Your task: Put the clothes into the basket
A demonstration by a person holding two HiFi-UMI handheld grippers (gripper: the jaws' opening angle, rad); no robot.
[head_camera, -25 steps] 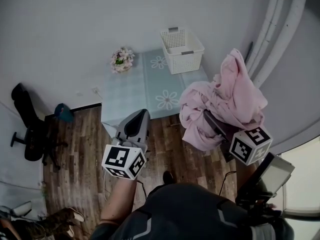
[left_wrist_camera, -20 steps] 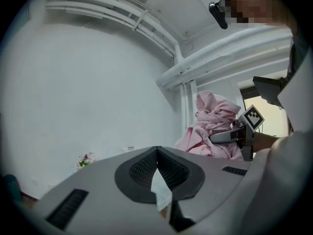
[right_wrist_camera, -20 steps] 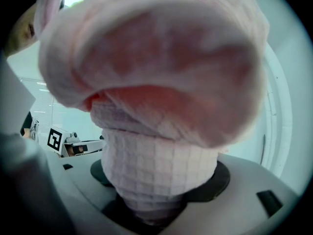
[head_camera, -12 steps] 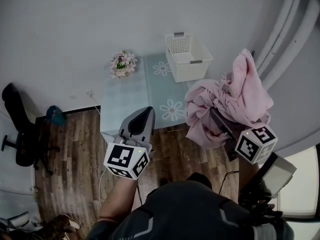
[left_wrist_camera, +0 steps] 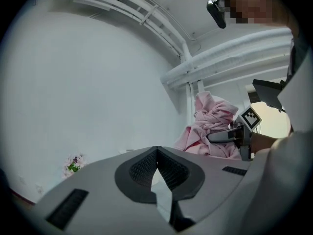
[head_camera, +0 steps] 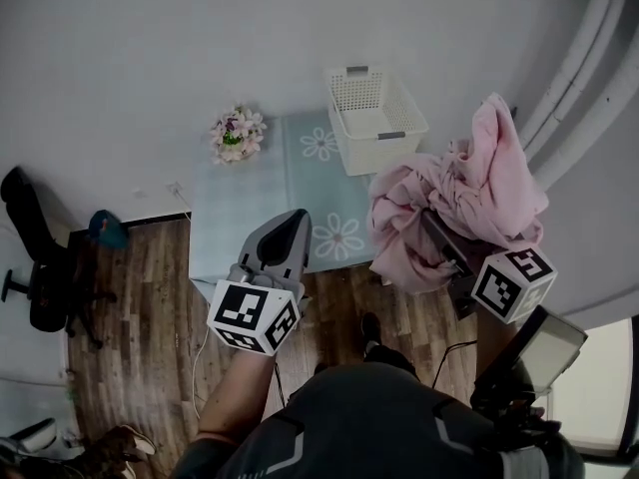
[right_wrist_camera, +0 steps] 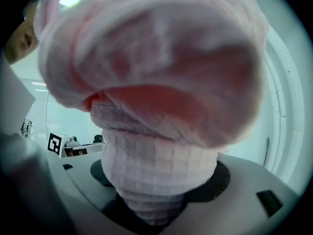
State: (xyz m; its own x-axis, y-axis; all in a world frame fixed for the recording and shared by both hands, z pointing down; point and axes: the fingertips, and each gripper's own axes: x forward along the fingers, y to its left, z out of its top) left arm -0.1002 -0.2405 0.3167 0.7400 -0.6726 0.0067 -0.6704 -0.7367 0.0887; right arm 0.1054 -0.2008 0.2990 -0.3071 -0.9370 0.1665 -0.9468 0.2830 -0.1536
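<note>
Bunched pink waffle-knit garment [head_camera: 459,208] held in the air by the right gripper [head_camera: 429,224], whose jaws are clamped on a thick twist of the cloth. The fabric buries the jaw tips and fills nearly all of the right gripper view, so little beyond it can be made out there; what kind of garment it is cannot be told. One fold stands up above the bundle, the rest sags in loose loops below the jaws.

The white lattice plastic basket [head_camera: 379,153] stands apart from the garment, at the far end of a pale green mat with white flower prints [head_camera: 250,198] spread on the dark wood-plank floor [head_camera: 140,307].

The left gripper [head_camera: 293,220] hangs over the mat's near edge, its jaws closed tip to tip with nothing between them. Each gripper's marker cube faces the head camera.

Beside the mat's far corner sits a small bunch of pink and white flowers [head_camera: 236,133], close to the pale wall. A black office chair [head_camera: 40,267] is cut off at the frame's left edge, and a small teal object [head_camera: 103,230] near it is too indistinct to identify.
</note>
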